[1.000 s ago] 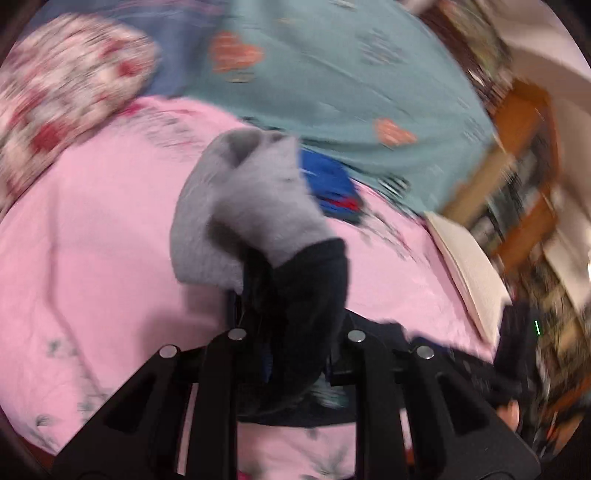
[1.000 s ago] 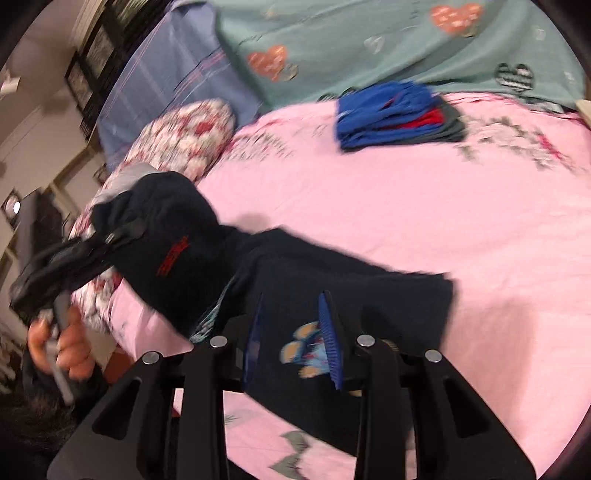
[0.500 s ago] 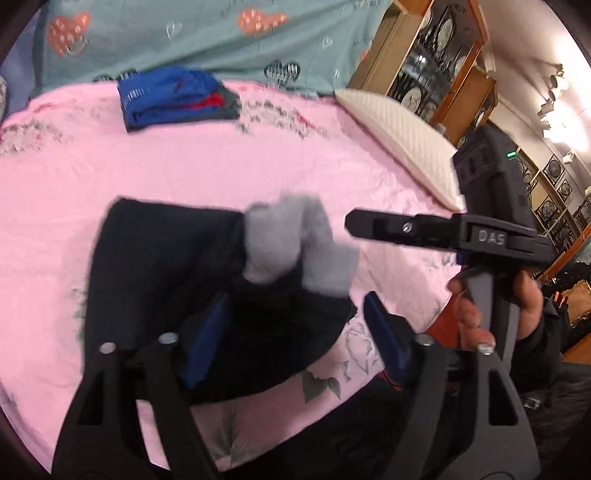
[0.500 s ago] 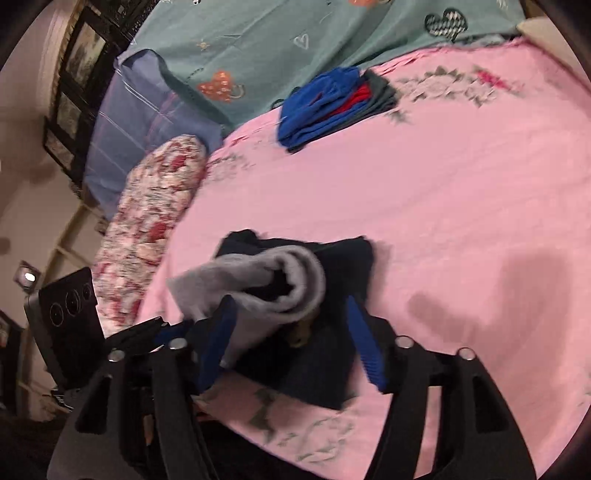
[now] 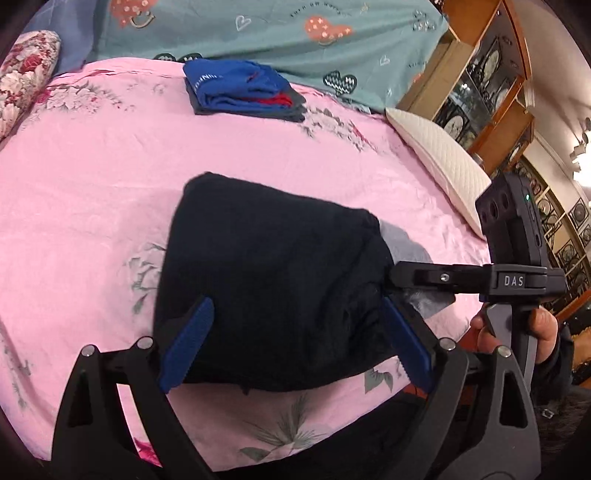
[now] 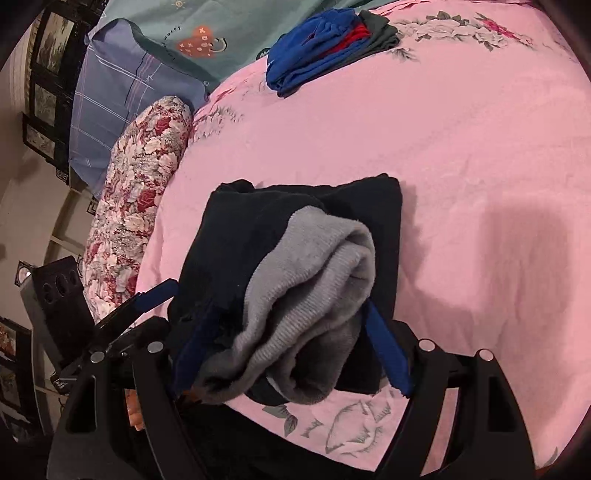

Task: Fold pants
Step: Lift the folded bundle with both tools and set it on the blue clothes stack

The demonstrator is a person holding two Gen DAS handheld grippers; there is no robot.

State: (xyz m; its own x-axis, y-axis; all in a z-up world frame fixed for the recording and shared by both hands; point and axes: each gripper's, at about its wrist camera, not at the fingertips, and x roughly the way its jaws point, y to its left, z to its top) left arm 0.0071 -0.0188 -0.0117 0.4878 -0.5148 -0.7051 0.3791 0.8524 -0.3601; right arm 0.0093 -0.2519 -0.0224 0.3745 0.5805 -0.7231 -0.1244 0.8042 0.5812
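The black pants (image 5: 273, 288) lie folded in a compact bundle on the pink bedsheet (image 5: 92, 177) near the front edge. Their grey fleece lining (image 6: 314, 295) shows at the right end, bunched and rolled. My left gripper (image 5: 295, 343) is open, its blue pads either side of the bundle's near edge. My right gripper (image 6: 291, 347) is open around the grey lining end; it also shows in the left wrist view (image 5: 443, 277), at the bundle's right end. The left gripper shows at the lower left of the right wrist view (image 6: 147, 299).
A folded stack of blue, red and grey clothes (image 5: 240, 92) lies at the far side of the bed. A floral bolster (image 6: 136, 206) runs along the left, a white pillow (image 5: 439, 162) on the right. A teal quilt (image 5: 258, 33) lies behind. Wooden shelves (image 5: 491, 85) stand at the right.
The pants were held up in the left gripper, then laid down on the sheet. Both grippers opened, and the bundle now rests flatter, with the grey lining at its right end.
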